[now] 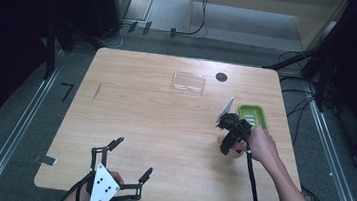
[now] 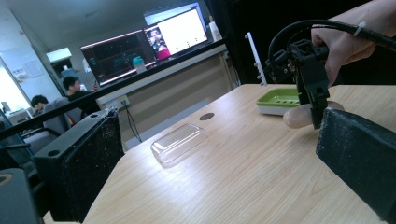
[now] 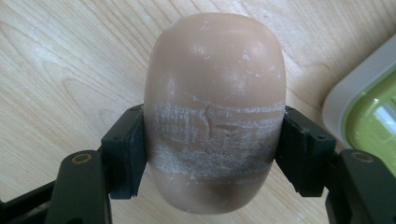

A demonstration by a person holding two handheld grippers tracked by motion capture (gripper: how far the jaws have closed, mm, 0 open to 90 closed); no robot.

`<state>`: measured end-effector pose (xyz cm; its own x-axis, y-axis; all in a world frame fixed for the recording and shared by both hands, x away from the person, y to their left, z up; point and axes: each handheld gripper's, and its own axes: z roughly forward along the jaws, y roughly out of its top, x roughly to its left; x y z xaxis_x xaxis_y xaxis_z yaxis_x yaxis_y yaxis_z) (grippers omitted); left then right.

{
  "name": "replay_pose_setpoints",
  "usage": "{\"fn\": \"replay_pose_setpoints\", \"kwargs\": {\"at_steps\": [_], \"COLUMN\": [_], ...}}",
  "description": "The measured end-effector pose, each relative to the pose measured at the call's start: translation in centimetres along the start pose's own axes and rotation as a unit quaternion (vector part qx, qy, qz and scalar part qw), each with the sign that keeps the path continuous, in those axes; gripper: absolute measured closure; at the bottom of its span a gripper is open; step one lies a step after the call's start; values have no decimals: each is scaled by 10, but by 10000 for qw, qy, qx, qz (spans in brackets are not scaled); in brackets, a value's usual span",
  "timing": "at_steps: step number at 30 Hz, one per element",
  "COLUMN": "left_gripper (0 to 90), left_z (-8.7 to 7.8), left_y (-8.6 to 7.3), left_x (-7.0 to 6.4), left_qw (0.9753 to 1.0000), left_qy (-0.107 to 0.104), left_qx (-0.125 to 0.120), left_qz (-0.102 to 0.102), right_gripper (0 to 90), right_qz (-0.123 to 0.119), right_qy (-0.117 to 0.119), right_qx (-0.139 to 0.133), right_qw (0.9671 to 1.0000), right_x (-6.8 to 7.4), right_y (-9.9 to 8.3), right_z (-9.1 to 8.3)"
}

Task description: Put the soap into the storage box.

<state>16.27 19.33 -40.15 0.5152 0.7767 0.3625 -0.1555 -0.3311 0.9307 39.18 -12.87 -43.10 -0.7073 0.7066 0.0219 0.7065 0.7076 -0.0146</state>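
A beige oval bar of soap (image 3: 215, 112) sits between the two black jaws of my right gripper (image 3: 212, 158), which press on both its sides. In the high view that gripper (image 1: 226, 143) holds the soap (image 1: 234, 153) low over the table, just in front of the green soap dish (image 1: 253, 117). The left gripper view shows the soap (image 2: 299, 116) down at table level beside the dish (image 2: 278, 99). A clear plastic lid (image 1: 188, 81) lies at the back middle of the table. My left gripper (image 1: 133, 157) stands open near the front edge, with nothing between its jaws.
A wooden table (image 1: 154, 123) with a round black hole (image 1: 221, 77) near its back edge. A cable trails from the right gripper along the forearm. In the left gripper view, monitors (image 2: 144, 44) and seated people are beyond the table.
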Motion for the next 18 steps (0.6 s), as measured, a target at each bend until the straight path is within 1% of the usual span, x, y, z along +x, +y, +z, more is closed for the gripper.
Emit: {"fn": "replay_pose_setpoints", "kwargs": {"at_steps": [6, 15, 18], "left_gripper": [11, 11, 11], "left_z": [0, 0, 0], "left_y": [0, 0, 0], "left_x": [0, 0, 0], "left_qw": [10000, 10000, 10000], "left_qy": [4, 9, 20], "left_qx": [1, -3, 0], "left_qz": [-8, -17, -21], "right_gripper": [334, 334, 334], "right_qz": [6, 21, 32], "right_qy": [-13, -35, -40], "right_qx": [-12, 18, -18], "right_qw": [10000, 10000, 10000], "right_x": [-4, -7, -8], "right_y": [0, 0, -1], "right_z": [-6, -10, -12]}}
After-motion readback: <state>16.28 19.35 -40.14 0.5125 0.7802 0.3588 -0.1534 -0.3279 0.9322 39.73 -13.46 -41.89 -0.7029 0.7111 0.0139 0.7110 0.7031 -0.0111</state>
